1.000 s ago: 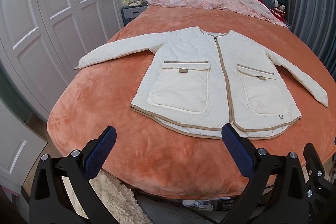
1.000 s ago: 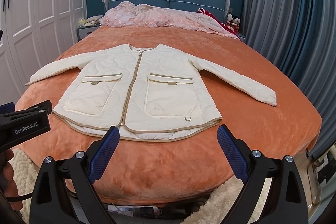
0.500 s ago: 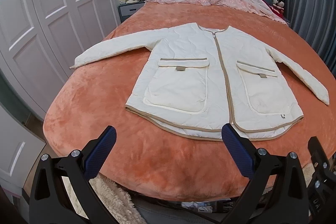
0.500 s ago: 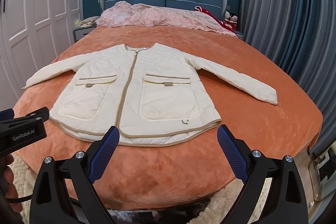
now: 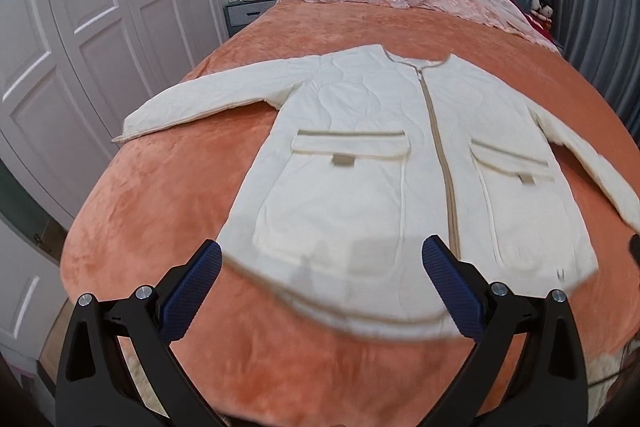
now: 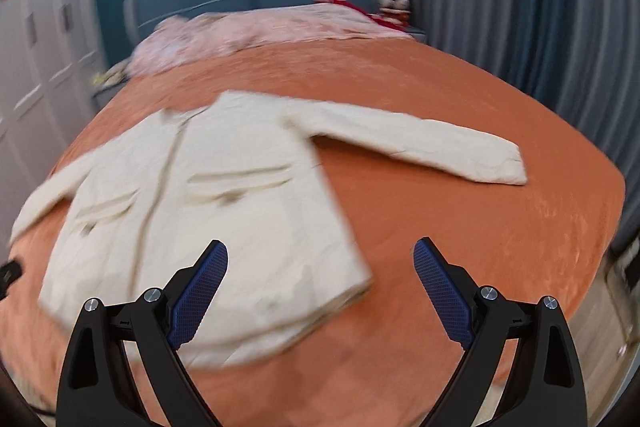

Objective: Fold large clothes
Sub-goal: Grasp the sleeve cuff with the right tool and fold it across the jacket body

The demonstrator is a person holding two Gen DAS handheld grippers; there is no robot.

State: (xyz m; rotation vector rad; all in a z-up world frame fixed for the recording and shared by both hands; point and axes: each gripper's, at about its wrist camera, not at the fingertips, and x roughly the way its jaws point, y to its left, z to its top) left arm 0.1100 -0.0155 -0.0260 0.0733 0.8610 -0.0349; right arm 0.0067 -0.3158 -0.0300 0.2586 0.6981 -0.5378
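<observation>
Cream: 1 jacket (image 5: 380, 163) flat on 1 bed (image 5: 168, 203), 2 tools spread wide.

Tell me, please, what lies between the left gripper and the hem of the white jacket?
In the left wrist view, only bare orange blanket shows there. The left gripper, open, holds nothing, and the jacket lies flat just beyond its fingertips.

Black gripper (image 5: 322, 263), blue textured pads (image 5: 194, 289)

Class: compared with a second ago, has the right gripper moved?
Yes. The right gripper has swung rightward and closer: the jacket now sits left in its view, against the bed.
</observation>
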